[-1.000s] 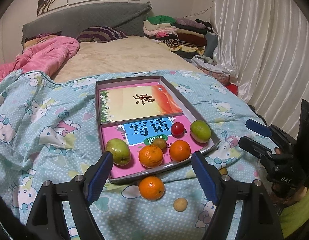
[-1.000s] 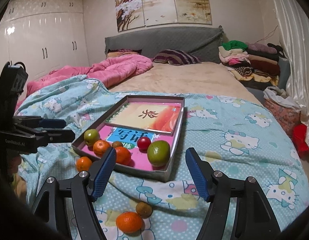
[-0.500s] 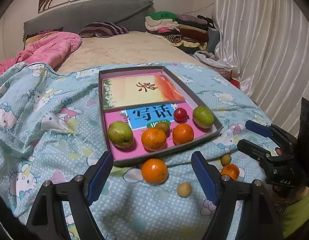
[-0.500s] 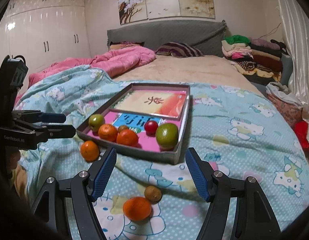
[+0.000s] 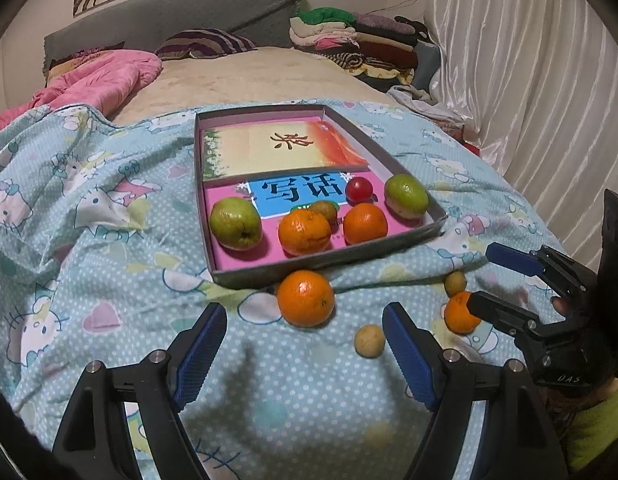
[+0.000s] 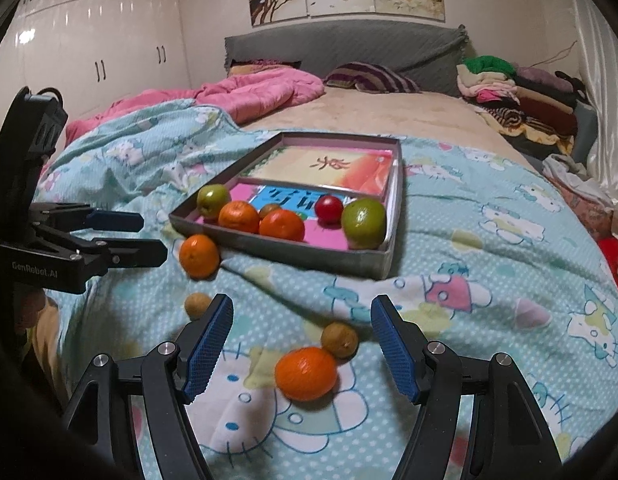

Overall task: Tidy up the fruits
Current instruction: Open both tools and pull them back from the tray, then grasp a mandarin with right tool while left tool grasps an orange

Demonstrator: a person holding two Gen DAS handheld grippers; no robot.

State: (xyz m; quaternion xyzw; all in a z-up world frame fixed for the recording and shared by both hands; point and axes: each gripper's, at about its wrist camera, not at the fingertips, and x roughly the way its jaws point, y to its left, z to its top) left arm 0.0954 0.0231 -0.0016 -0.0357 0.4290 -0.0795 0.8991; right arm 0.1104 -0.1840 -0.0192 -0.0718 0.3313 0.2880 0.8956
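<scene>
A grey tray [image 5: 333, 258] [image 6: 289, 254] on the bed holds two green fruits, two oranges, a red fruit and a small brown fruit, with books behind them. On the blanket lie an orange [image 5: 305, 298] [image 6: 199, 255] by the tray's near edge, a small tan fruit [image 5: 369, 341] [image 6: 197, 305], another orange [image 5: 461, 312] [image 6: 306, 373] and a small brown fruit [image 5: 455, 283] [image 6: 340, 340]. My left gripper [image 5: 305, 358] is open and empty, just short of the first orange. My right gripper [image 6: 303, 346] is open and empty, with the second orange and the brown fruit between its fingers.
A pink quilt [image 5: 97, 80] lies at the back left of the bed. Folded clothes [image 5: 349, 40] are piled at the back right by a white curtain [image 5: 529, 80]. White wardrobes [image 6: 89, 48] stand on the left.
Both grippers have moved lower and closer to the loose fruit on the blanket. The second orange and brown fruit now sit between the right gripper's fingers. Both stayed open.
</scene>
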